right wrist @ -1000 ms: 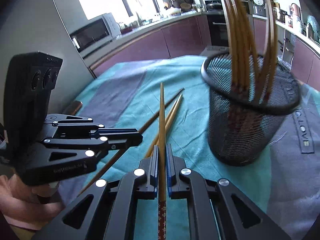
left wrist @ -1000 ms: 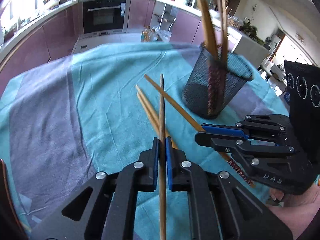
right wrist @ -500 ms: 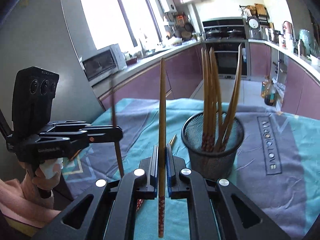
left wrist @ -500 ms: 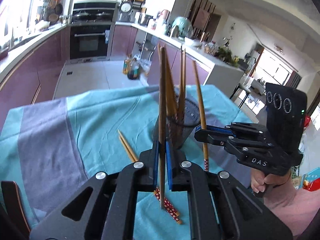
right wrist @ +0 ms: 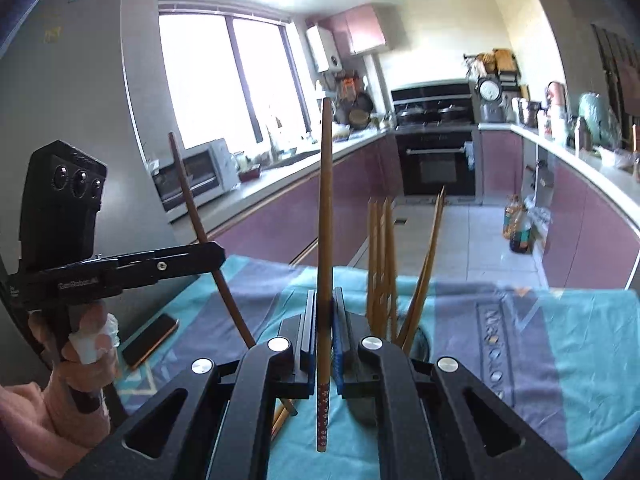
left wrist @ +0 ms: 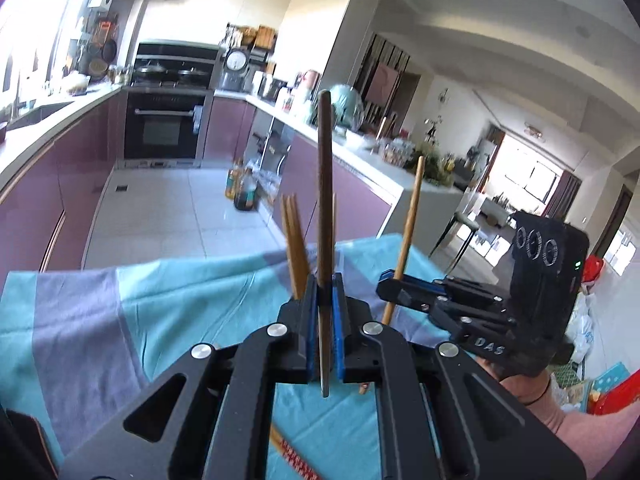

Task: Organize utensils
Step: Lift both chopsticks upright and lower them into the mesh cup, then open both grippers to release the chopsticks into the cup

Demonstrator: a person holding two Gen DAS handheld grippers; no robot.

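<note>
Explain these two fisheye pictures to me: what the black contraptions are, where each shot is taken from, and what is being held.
No robot here: a person holds a black hand-held clamp in each hand, each carrying its own camera looking along the jaws.

The left gripper fills its own picture and appears at the left of the other view. Its jaws are shut on a dark chopstick, held upright.

The right gripper is likewise shut on a light chopstick with a patterned lower end.

Below is a table under a teal and grey cloth. A black mesh cup, mostly hidden, holds more chopsticks. A phone and loose chopsticks lie on the cloth.
</note>
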